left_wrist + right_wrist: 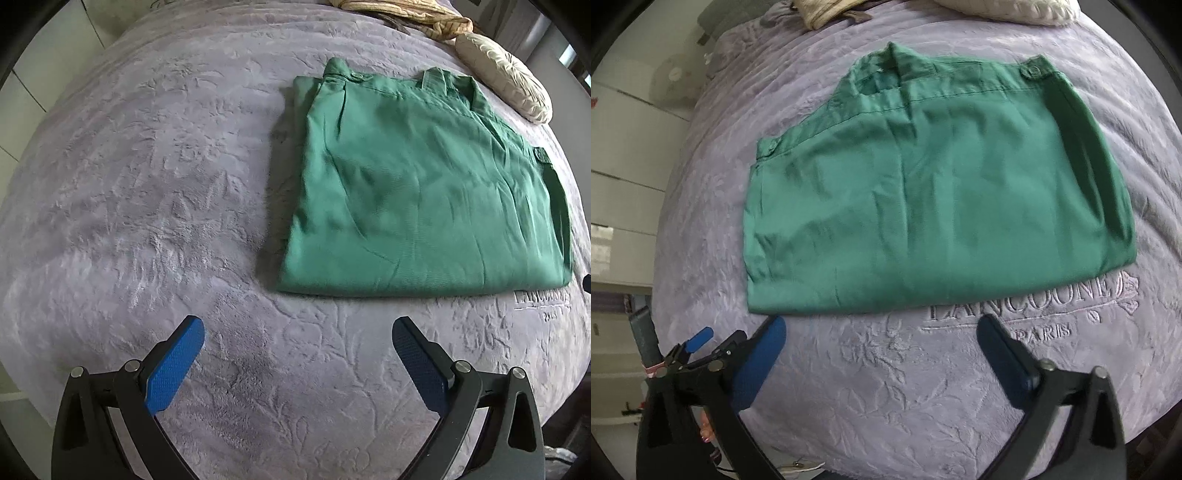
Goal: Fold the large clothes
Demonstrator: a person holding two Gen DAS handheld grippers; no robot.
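Left fingers: the blue pads of the left gripper are spread wide; nothing is held between them, and only bare bedspread is seen in the gap.
Right fingers: the blue pads of the right gripper are likewise spread wide, with nothing gripped.
Left gripper position: it is held above the bedspread, near the front edge of the garment and to the left of its near left corner; no contact with the cloth is seen. In the right wrist view the same left gripper is seen low at the left, beside the right gripper.
Right gripper position: it is held just short of the garment's near edge, without touching it.
Garment: a green shirt is laid folded into a compact rectangle, flat on the bedspread. Its collar is turned to the far side, and buttoned shoulder tabs are seen at the far corners. Soft creases are seen across the top layer.
Bedspread: a lilac embossed bedspread is spread over the whole bed; embroidered lettering is seen just in front of the garment's near right corner, partly covered by it.
Far edge of bed: a cream round cushion is placed beyond the garment, well apart from both grippers, with a beige patterned cloth bundled beside it.
Containers: white drawer fronts are seen to the left of the bed, all shut; their contents cannot be told.
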